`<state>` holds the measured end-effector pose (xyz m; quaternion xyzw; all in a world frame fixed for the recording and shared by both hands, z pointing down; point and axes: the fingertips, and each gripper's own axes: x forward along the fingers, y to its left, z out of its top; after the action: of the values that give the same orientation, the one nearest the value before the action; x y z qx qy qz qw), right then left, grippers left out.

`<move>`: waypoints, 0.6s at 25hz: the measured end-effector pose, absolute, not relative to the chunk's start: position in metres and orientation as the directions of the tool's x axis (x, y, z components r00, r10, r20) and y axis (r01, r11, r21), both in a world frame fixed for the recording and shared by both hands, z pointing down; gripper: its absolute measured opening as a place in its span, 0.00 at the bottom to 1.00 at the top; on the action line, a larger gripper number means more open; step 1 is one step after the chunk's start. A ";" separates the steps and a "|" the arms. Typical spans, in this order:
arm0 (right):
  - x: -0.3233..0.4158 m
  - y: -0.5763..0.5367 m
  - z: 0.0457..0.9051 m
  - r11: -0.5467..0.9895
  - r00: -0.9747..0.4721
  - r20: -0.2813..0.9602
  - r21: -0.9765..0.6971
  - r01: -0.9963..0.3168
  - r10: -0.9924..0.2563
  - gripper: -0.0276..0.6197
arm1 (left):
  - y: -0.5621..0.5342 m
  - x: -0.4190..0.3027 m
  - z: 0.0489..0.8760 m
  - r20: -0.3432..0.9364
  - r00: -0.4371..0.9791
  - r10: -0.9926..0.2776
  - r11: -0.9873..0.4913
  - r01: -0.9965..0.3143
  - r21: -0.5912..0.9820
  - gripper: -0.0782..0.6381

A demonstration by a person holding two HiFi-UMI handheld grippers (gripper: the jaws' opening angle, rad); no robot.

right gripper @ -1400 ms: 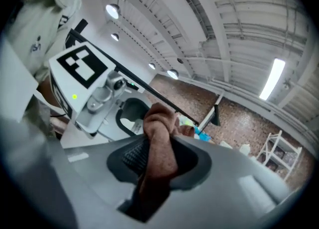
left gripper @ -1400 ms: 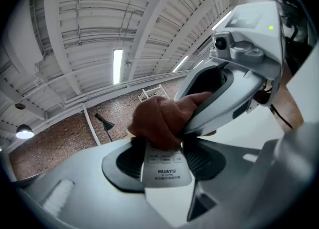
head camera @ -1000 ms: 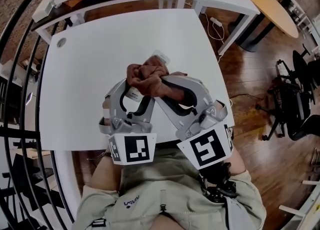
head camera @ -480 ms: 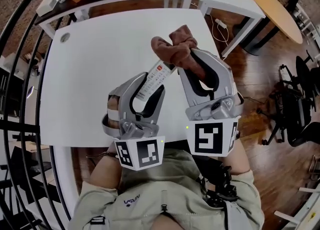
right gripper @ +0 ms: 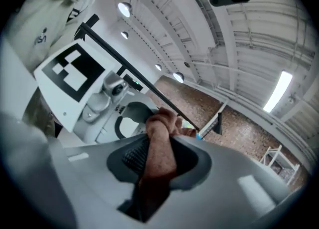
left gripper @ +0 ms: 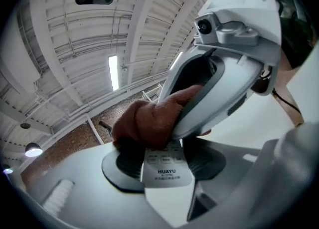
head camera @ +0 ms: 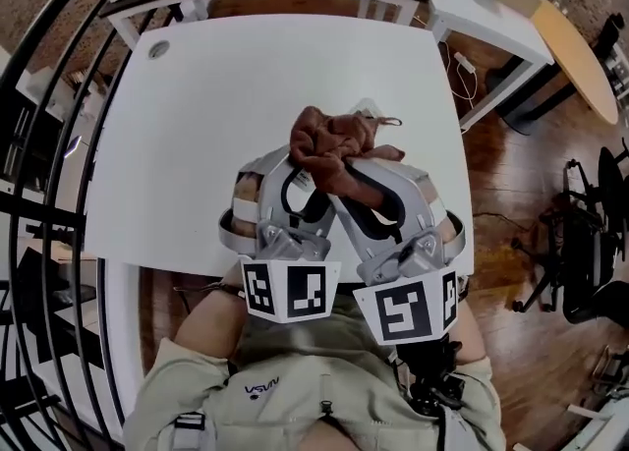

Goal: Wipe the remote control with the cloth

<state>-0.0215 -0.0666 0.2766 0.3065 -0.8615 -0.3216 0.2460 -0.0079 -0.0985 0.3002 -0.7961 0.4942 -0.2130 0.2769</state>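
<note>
Above the desk's [head camera: 197,115] near edge, the left gripper [head camera: 293,176] clamps the remote control [left gripper: 167,172]; the right gripper [head camera: 356,172] clamps the cloth [head camera: 329,142] onto it.

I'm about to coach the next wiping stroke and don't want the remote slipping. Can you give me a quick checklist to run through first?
1. Remote grip: ok. The left gripper is shut on the labelled end of the remote control.
2. Cloth grip: ok. The right gripper pinches the brown cloth between its pads.
3. Contact: ok. The bunched cloth sits on the remote control's button face.
4. Wiped area: cannot tell. The cloth hides most of the remote control.
5. Drop zone: ok. Both grippers are over the white table.
</note>
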 end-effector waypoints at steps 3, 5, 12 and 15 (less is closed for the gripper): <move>-0.027 -0.059 0.279 0.656 -0.737 0.244 0.675 -0.338 -0.630 0.20 | -0.100 -0.008 0.300 0.067 0.419 -0.905 -0.358 -0.669 -0.651 0.45; -0.026 -0.056 0.278 0.683 -0.754 0.247 0.647 -0.339 -0.608 0.20 | -0.100 -0.007 0.299 0.065 0.421 -0.905 -0.358 -0.671 -0.649 0.45; -0.002 -0.065 0.261 0.643 -0.729 0.145 0.604 -0.471 -0.669 0.20 | -0.101 -0.008 0.296 0.060 0.451 -0.890 -0.400 -0.713 -0.575 0.45; 0.027 -0.083 0.236 0.505 -0.626 0.002 0.594 -0.627 -0.780 0.21 | -0.100 -0.008 0.291 0.049 0.470 -0.882 -0.419 -0.731 -0.538 0.45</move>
<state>0.0273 -0.0830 0.2363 0.4104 -0.8567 -0.2813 0.1361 -0.0077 -0.0996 0.2907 -0.8262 0.4880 -0.1645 0.2283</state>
